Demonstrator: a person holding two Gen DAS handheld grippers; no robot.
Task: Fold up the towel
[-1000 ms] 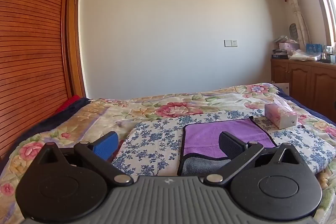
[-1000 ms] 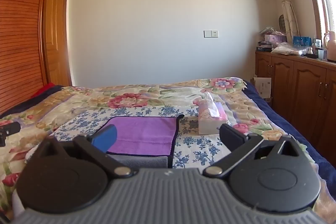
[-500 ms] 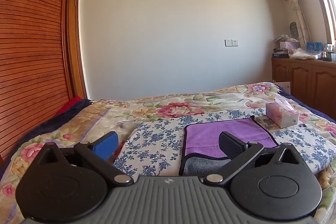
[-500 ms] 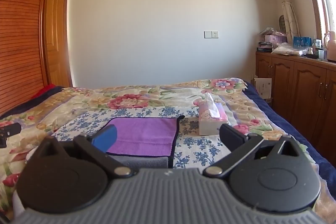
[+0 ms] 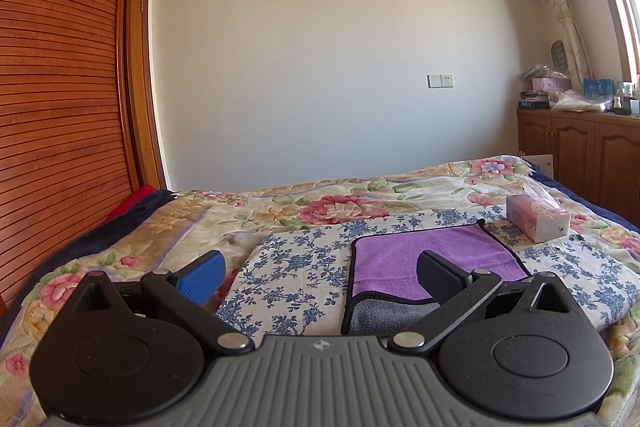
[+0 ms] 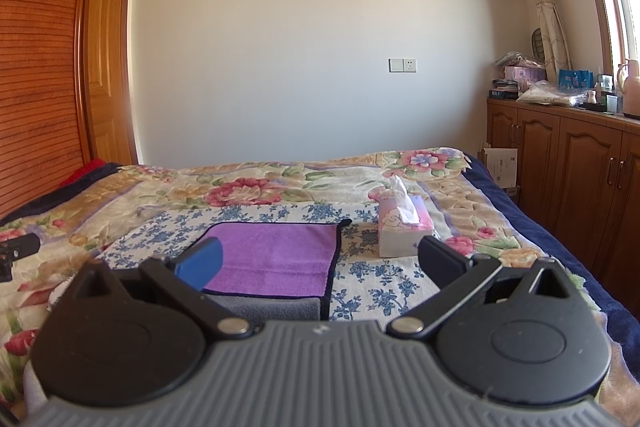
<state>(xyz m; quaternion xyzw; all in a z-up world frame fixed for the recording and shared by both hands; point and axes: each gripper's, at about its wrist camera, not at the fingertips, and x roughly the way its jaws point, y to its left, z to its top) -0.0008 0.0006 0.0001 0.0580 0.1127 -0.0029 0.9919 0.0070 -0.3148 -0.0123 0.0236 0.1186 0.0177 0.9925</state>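
A purple towel (image 5: pixel 404 263) with a dark border lies on a blue-flowered white cloth (image 5: pixel 296 267) on the bed; a grey layer shows at its near edge, so it looks folded over. It also shows in the right wrist view (image 6: pixel 280 251). My left gripper (image 5: pixel 320 273) is open and empty, above the bed to the towel's near left. My right gripper (image 6: pixel 320 263) is open and empty, above the towel's near right. Neither touches the towel.
A pink tissue box (image 6: pixel 404 231) stands on the bed right of the towel, and shows in the left wrist view (image 5: pixel 536 221). A slatted wooden wardrobe (image 5: pixel 60 107) is at the left. Wooden cabinets (image 6: pixel 580 179) with clutter line the right wall.
The left gripper has shifted slightly, so the towel and tissue box sit a little further right and lower. The right gripper has hardly moved. Both stay open.
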